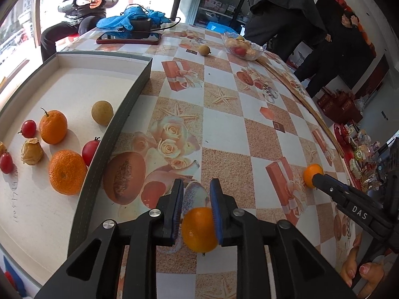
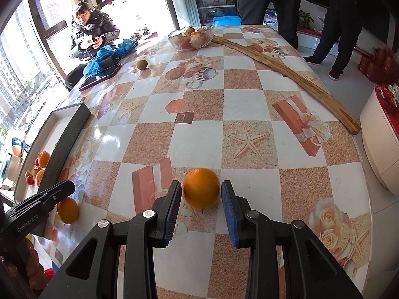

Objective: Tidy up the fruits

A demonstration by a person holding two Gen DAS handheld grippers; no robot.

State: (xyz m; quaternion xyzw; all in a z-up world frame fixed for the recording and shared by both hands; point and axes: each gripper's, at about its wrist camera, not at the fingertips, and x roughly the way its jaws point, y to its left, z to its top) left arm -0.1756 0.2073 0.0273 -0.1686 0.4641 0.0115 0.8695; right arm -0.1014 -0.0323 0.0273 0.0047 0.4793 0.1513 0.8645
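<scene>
I have the left gripper (image 1: 195,210) angled down over the counter (image 1: 249,99), and a small orange (image 1: 199,229) sits between its fingers (image 1: 217,211): the right-hand blue pad lies against the fruit, while a thin gap shows on the other side, so I would not call it a firm grip; the fruit rests on the checked cloth. The right gripper (image 2: 201,208) is also tilted down, its fingers (image 2: 230,214) partly apart on either side of a second orange (image 2: 201,190), which stands on the counter just ahead of the pads, with daylight on both sides and no contact that I can see. In the left wrist view that gripper's tip reaches the second orange from the right. To my left lies a shallow tray (image 1: 129,99) with a dark rim, holding two mandarins (image 1: 67,175), a brownish round fruit (image 1: 102,112), three small red fruits (image 1: 90,150) and a papery husked one (image 1: 32,152). Farther back a brown fruit (image 2: 142,64) lies alone on the cloth, near a glass bowl (image 2: 190,37) of mixed fruit. A long wooden strip (image 2: 286,73) runs along the far right edge of the counter.
</scene>
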